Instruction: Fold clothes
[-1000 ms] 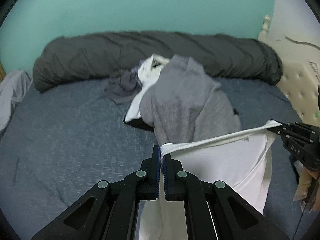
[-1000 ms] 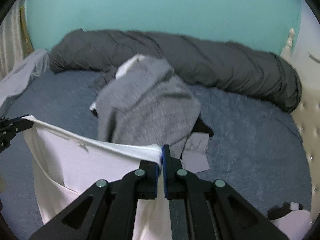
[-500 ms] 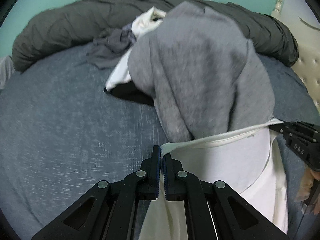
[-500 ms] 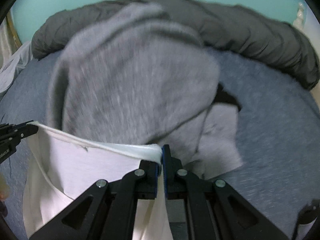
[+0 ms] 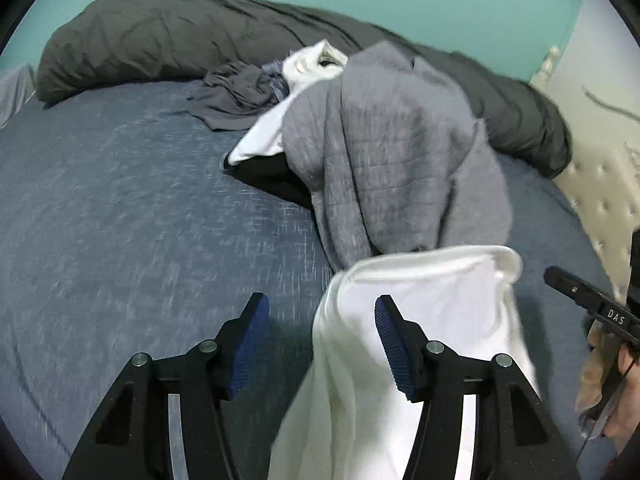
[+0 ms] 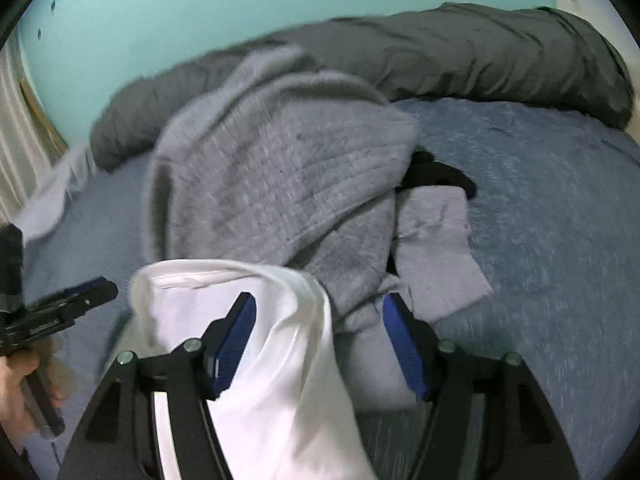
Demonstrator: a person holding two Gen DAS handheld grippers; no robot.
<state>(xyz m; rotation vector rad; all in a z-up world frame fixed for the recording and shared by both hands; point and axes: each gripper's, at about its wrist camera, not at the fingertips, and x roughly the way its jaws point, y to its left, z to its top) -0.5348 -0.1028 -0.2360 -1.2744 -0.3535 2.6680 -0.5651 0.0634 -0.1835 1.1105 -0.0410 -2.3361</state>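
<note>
A white garment [image 5: 432,300] slumps on the blue bed sheet [image 5: 120,220], its top edge slack and rounded. My left gripper [image 5: 318,324] has its jaws opening; the garment's left edge lies between them, free of the blue pads [image 5: 252,332]. In the right wrist view the same white garment [image 6: 224,292] drapes between the jaws of my right gripper [image 6: 320,324], which are also opening, and no pad [image 6: 400,336] presses it. Just beyond lies a heap of clothes topped by a grey knitted sweater [image 5: 400,152] [image 6: 288,172].
A rolled dark grey duvet [image 5: 160,36] runs along the teal wall. A purple-grey garment [image 5: 236,92] and a white one [image 5: 304,64] lie behind the heap, black cloth [image 6: 436,176] under it. A cream tufted headboard [image 5: 600,188] stands at right. A hand [image 6: 16,392] holds the other gripper.
Both grippers sank toward the bed and then opened, letting go of the white garment's top edge. That edge was stretched taut between them and now sags onto the sheet.
</note>
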